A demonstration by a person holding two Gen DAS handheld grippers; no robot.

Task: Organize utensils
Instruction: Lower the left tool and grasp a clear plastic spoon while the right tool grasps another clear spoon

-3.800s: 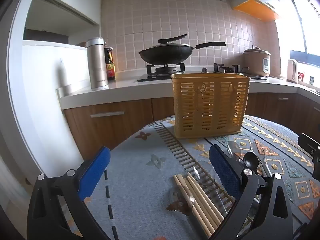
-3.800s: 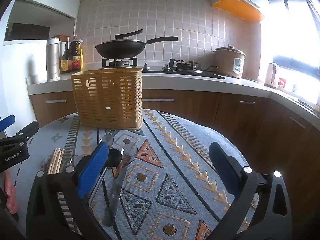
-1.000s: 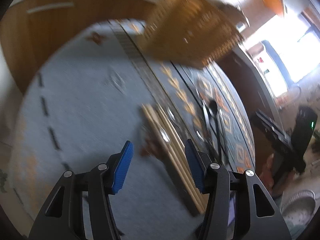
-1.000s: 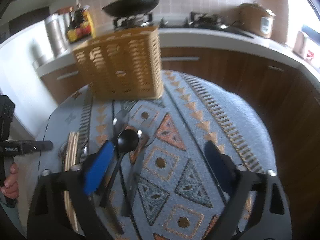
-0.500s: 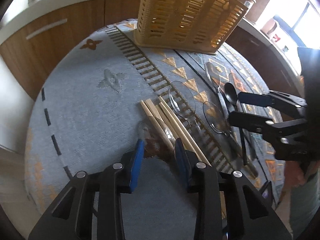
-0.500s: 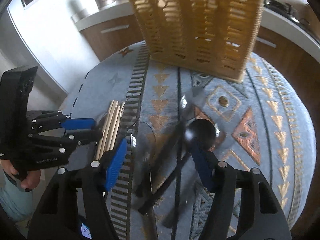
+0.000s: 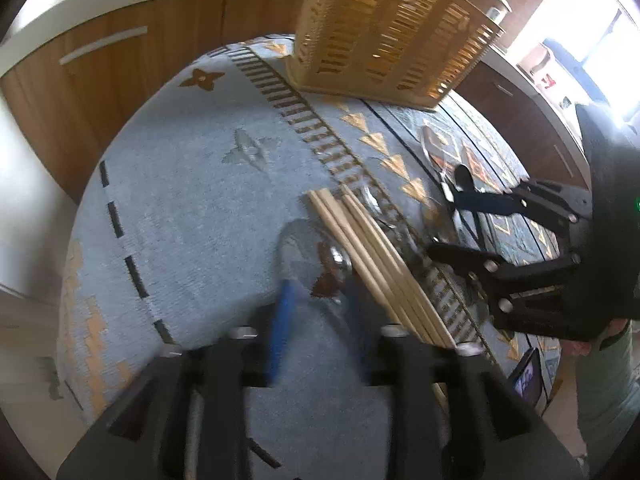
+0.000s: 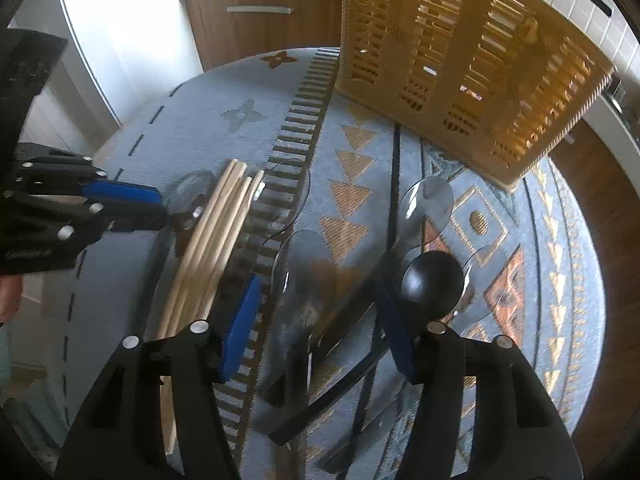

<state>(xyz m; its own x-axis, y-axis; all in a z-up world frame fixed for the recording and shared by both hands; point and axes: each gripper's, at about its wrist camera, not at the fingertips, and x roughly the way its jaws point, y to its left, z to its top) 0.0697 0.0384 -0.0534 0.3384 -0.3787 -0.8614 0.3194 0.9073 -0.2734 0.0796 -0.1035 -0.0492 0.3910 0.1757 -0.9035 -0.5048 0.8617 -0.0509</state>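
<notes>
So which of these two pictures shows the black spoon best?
The right wrist view: the black spoon lies close, its round bowl and dark handle plain between the right gripper's open jaws. The left wrist view shows only its small bowl, the rest hidden behind that gripper.

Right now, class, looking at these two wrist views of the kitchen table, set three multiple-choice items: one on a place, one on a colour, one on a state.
1. Where do the wooden chopsticks lie?
A. in the basket
B. flat on the tablecloth
C. on the counter

2. What colour is the slotted utensil basket?
A. yellow-tan
B. green
C. white

3. How is the right gripper?
A. shut on the chopsticks
B. open, over the spoons
C. inside the basket

Answers:
1 B, they lie bundled on the blue patterned tablecloth.
2 A, its walls show yellow-tan in both views.
3 B, its blue pads stand apart around the clear spoon, beside the black spoon.
</notes>
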